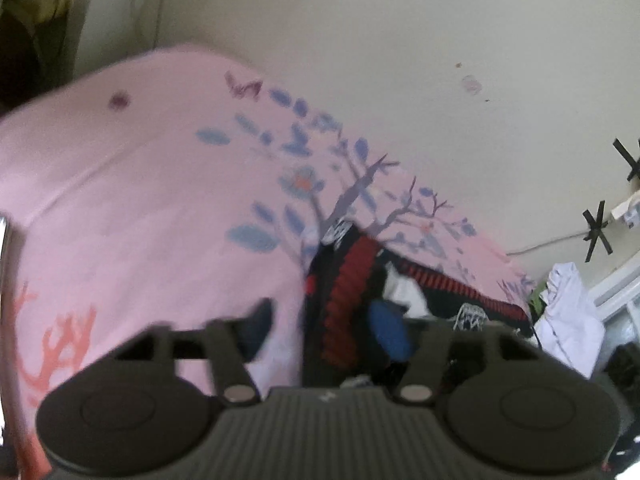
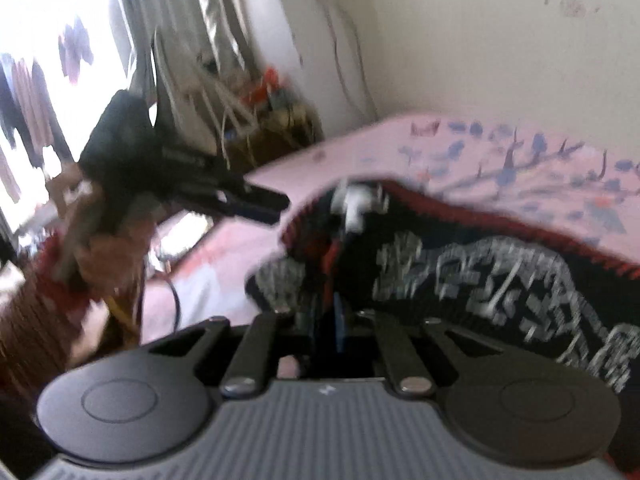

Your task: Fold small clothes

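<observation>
A: Where's the garment?

B: A black knit piece with red ribbed trim and white lettering [image 2: 460,272] is lifted off the pink floral bedsheet [image 1: 140,200], bunched and hanging right in front of both cameras. In the left wrist view it sits near the right edge of the bed.

A: Who has it?

B: The right gripper [image 2: 324,320], I'd say: its fingers look drawn together on a fold of the black fabric. The left gripper [image 1: 324,320] has its fingers apart, with the red trim between them but not pinched. In the right wrist view that left gripper [image 2: 264,202] points at the garment's upper edge, just beside it.

A: Any fold made?

B: None that I can see. It's crumpled, not laid flat, so I judge this 1 garment barely started: spreading and folding are all left. White clothes [image 1: 568,312] lie beyond the bed's right edge, unfolded too. Everything's blurred.
</observation>
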### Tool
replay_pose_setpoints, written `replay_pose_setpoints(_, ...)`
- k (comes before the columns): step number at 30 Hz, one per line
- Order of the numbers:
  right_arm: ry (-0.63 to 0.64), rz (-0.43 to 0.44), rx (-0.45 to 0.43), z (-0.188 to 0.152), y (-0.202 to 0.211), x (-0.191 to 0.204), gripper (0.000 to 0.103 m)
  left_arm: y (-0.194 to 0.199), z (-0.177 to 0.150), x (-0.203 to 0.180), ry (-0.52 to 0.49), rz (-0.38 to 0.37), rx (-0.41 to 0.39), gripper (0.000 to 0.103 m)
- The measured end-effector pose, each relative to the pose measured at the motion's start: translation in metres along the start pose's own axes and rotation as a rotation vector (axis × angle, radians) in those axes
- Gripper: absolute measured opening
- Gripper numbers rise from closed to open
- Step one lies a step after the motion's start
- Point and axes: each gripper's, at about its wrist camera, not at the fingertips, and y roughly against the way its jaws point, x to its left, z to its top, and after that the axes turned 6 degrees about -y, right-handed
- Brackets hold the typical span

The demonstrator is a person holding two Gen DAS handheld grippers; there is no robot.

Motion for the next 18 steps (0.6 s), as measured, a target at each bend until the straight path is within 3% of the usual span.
replay_pose_setpoints(2, 0.019, -0.019, -0.017, 0.002, -0.002, 0.005, 0.01, -0.006, 0.004, -0.011, -0.028, -0.029, 0.019, 0.054)
replay_pose_setpoints(3, 0.033, -0.031, -0.018, 0.001, -0.005, 0.008, 0.035, -0.012, 0.005, -0.016, -0.048, -0.037, 0.044, 0.04)
replay_pose_setpoints(4, 0.054, -0.06, -0.022, -0.001, -0.01, 0.012, 0.051, -0.016, 0.004, -0.021, -0.068, -0.031, 0.064, 0.03)
replay_pose_setpoints(5, 0.083, -0.074, -0.016, -0.004, -0.016, 0.015, 0.053, -0.021, 0.004, -0.025, -0.09, -0.017, 0.086, 0.012)
replay_pose_setpoints(6, 0.115, -0.089, 0.002, -0.008, -0.023, 0.018, 0.045, -0.023, 0.003, -0.026, -0.095, -0.019, 0.097, 0.011)
replay_pose_setpoints(7, 0.144, -0.121, 0.026, -0.011, -0.032, 0.021, 0.02, -0.022, 0.005, -0.025, -0.086, -0.034, 0.097, 0.011)
replay_pose_setpoints(8, 0.162, -0.157, 0.037, -0.013, -0.037, 0.022, 0.015, -0.019, 0.007, -0.023, -0.071, -0.053, 0.091, 0.01)
replay_pose_setpoints(10, 0.092, -0.111, 0.009, -0.008, -0.03, 0.013, 0.005, -0.006, 0.012, -0.019, -0.033, -0.106, 0.056, 0.01)
replay_pose_setpoints(14, -0.052, 0.039, -0.091, 0.011, 0.007, -0.009, 0.006, 0.023, 0.017, -0.015, 0.033, -0.237, -0.02, 0.01)
replay_pose_setpoints(16, -0.08, 0.111, -0.072, 0.014, 0.014, -0.017, 0.009, 0.031, 0.014, -0.012, 0.055, -0.285, -0.028, 0.01)
replay_pose_setpoints(18, -0.073, 0.132, 0.001, 0.01, 0.006, -0.018, 0.016, 0.032, 0.006, -0.007, 0.063, -0.258, -0.011, 0.01)
